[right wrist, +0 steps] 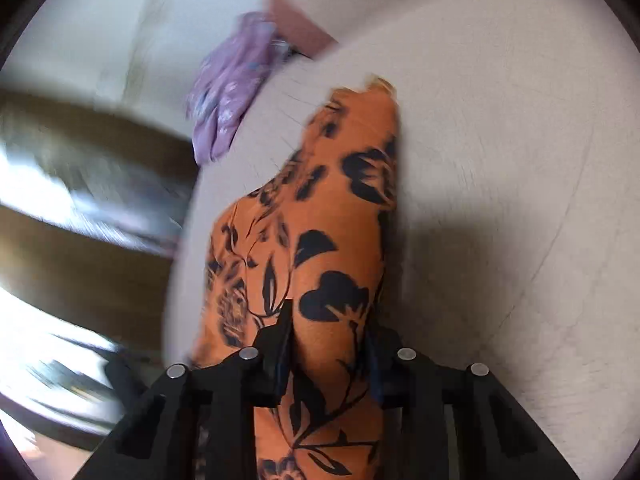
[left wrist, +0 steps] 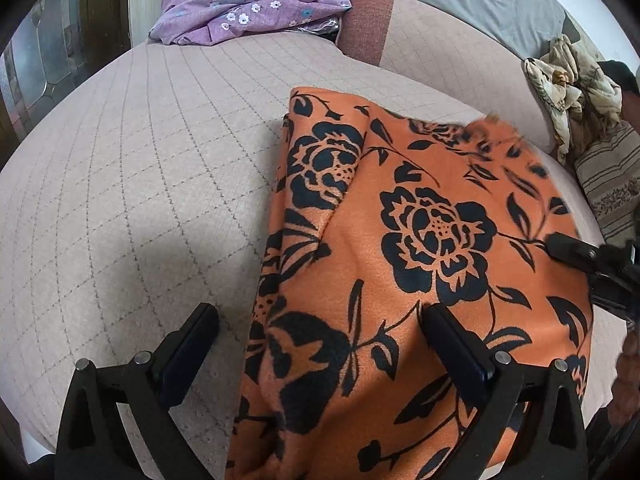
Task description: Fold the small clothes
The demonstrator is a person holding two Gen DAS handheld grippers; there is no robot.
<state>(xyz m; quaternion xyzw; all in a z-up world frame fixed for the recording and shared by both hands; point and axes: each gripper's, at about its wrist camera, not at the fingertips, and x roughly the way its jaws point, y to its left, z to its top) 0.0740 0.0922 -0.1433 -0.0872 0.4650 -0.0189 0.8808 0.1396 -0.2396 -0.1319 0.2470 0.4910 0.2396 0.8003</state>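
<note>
Spread across the near right part of a pale quilted bed: an orange cloth with black roses, partly doubled, a long fold running down its left side. Left tongs low over it, wide apart, one finger above bare quilt, the other on or just over the orange fabric; nothing pinched between them. Right tongs narrowed around a ridge of the same orange cloth, fabric bunched up between the two pads and gripped there, the cloth stretching away from them toward the far end; seen from the left wrist camera as a black tip at the cloth's right edge. Heavily blurred surroundings in the right wrist view. Farther back on the bed, well apart from the orange piece: a crumpled purple flowered garment near the far left corner, a reddish-brown cushion just beside it, and a grey pillow behind. Off to the right, a rumpled cream printed cloth lying above a striped fabric. Dark wooden furniture at the left margin, detail unclear.
</note>
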